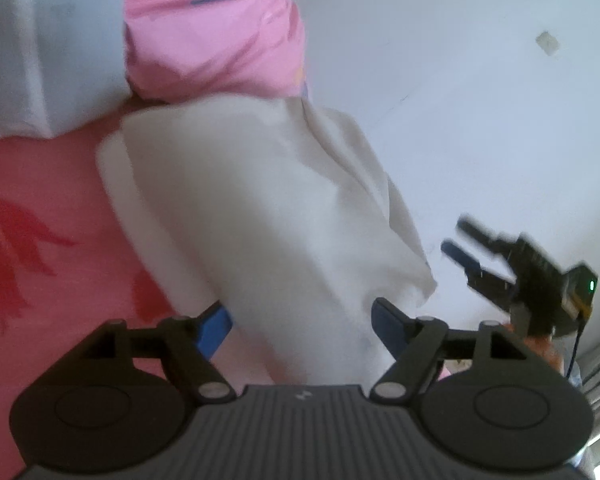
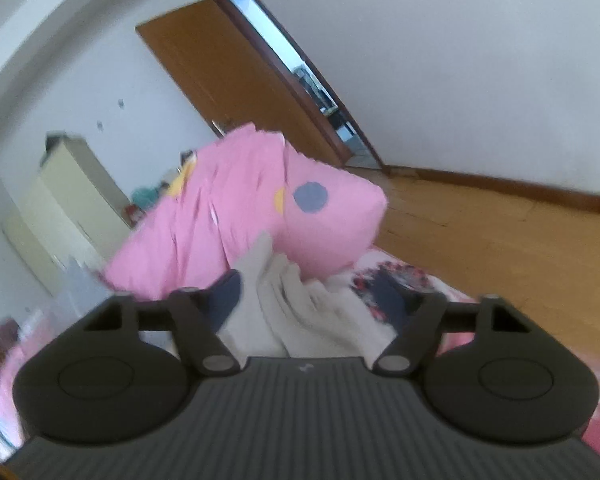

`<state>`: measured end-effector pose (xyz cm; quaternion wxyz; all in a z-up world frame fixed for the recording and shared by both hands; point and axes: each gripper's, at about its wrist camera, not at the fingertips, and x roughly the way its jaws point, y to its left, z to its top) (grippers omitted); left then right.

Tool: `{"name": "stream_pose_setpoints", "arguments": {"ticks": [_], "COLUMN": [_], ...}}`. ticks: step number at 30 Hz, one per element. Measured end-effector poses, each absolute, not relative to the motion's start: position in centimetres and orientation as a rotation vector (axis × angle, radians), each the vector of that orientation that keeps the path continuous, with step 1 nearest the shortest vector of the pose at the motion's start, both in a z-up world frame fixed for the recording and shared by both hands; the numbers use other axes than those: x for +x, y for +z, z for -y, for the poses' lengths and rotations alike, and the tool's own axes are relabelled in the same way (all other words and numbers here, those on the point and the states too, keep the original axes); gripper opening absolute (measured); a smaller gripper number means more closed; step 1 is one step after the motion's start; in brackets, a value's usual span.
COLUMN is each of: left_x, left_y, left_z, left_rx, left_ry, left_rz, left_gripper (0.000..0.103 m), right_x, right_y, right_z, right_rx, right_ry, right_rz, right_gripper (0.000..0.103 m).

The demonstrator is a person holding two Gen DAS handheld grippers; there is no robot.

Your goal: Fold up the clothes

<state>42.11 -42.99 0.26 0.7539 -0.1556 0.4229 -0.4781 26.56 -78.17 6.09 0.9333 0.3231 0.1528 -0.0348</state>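
Left wrist view shows the left tongs (image 1: pixel 302 320) spread wide around a white garment (image 1: pixel 260 208), which hangs limp and creased ahead of them over the red bed (image 1: pixel 40 208). The right tongs (image 1: pixel 458 246), off to the right, stand open and empty. From the right wrist view, pale folds (image 2: pixel 300 300) lie between those spread fingers, ungripped as far as I can tell. I judge the cloth light, soft and floppy; pinching an edge or corner should hold best.

You face white walls (image 2: pixel 460 60) and a wood floor (image 2: pixel 480 232) — an open brown door (image 2: pixel 236 68) far off, a cream cabinet (image 2: pixel 64 204) left.
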Motion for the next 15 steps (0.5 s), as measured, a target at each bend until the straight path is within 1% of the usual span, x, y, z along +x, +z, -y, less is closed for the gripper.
{"name": "stream_pose_setpoints", "arguments": {"ticks": [1,2,3,5,6,10,15], "left_x": [42.2,42.4,42.5,42.8,42.9,43.4,43.6], "left_y": [0.5,0.7,0.8,0.8,0.6,-0.1,-1.4], "left_z": [42.4,42.1,41.7,41.7,41.9,42.7,44.5], "left_rx": [-0.348,-0.355,-0.361,-0.361,-0.356,-0.340,-0.333], "left_ry": [-1.030,-1.007,-0.983,-0.940,-0.920,-0.843,-0.838], "left_rz": [-0.912,-0.896,-0.880,-0.863,-0.860,-0.846,-0.849], "left_gripper": [0.077,0.077,0.077,0.076,0.076,0.074,0.075], "right_x": [26.1,25.7,25.4,26.2,27.0,31.2,38.2], "right_y": [6.1,6.1,6.2,6.9,7.4,9.0,8.5], "right_z": [77.5,76.8,76.1,74.2,72.9,68.1,66.7], "right_rx": [0.638,0.615,0.593,0.534,0.480,0.266,0.151], "right_ry": [-0.075,-0.080,-0.080,-0.049,-0.030,0.027,-0.012], "right_rz": [-0.324,-0.335,-0.343,-0.346,-0.348,-0.366,-0.406], "right_gripper": [0.048,0.040,0.029,0.021,0.019,0.018,0.015]}}
